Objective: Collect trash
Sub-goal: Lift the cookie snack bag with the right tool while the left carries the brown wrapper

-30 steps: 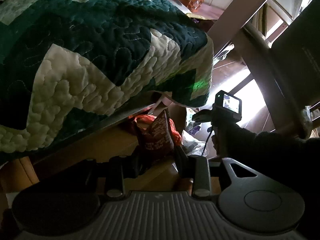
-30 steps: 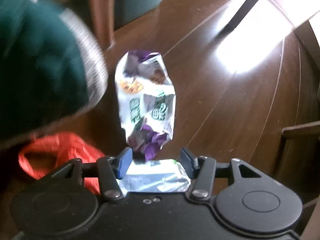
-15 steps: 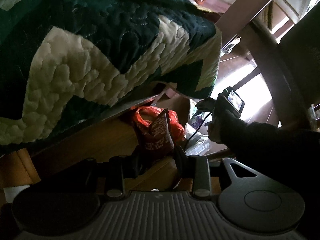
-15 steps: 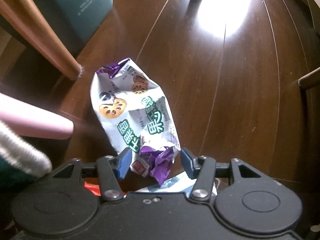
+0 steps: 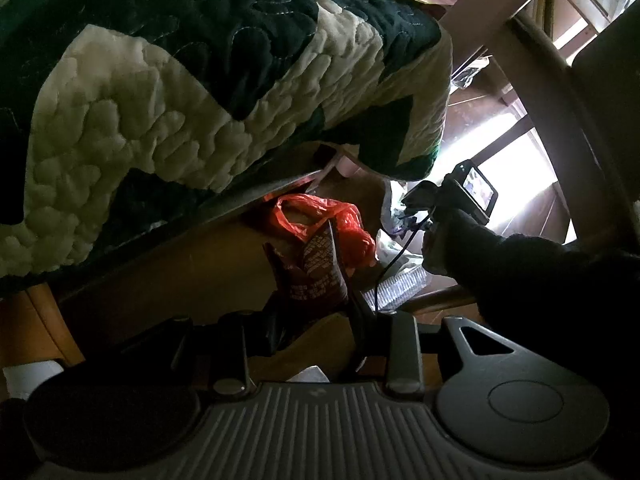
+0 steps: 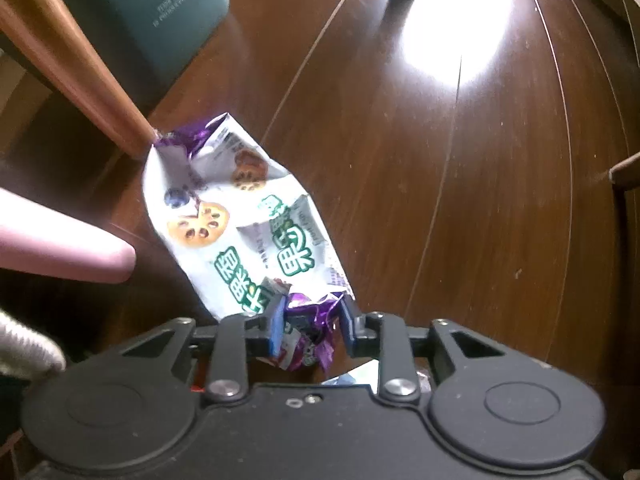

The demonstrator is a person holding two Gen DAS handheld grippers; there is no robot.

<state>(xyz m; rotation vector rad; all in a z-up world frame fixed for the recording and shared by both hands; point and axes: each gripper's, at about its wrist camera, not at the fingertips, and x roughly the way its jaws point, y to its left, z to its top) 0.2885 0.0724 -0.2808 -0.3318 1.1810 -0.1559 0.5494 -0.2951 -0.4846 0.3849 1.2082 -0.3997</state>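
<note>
My right gripper (image 6: 312, 326) has closed on the crumpled purple end of a white and purple snack bag (image 6: 240, 224) that lies on the dark wood floor. My left gripper (image 5: 316, 332) holds a dark red snack bag (image 5: 320, 270) upright between its fingers, under the edge of the bed. The right gripper (image 5: 420, 204) and the hand holding it show in the left wrist view, low by the bed corner, with the white bag (image 5: 394, 216) beside them.
A green and white quilt (image 5: 200, 80) hangs over the bed. A red plastic bag (image 5: 320, 216) and a crushed clear bottle (image 5: 400, 286) lie under it. A teal bin (image 6: 140, 12), a wooden leg (image 6: 80, 68) and a pink bar (image 6: 60, 248) stand near the white bag.
The right gripper came down to the white snack bag and its fingers closed from wide open onto the bag's purple end. The left gripper kept its hold and shifted slightly.
</note>
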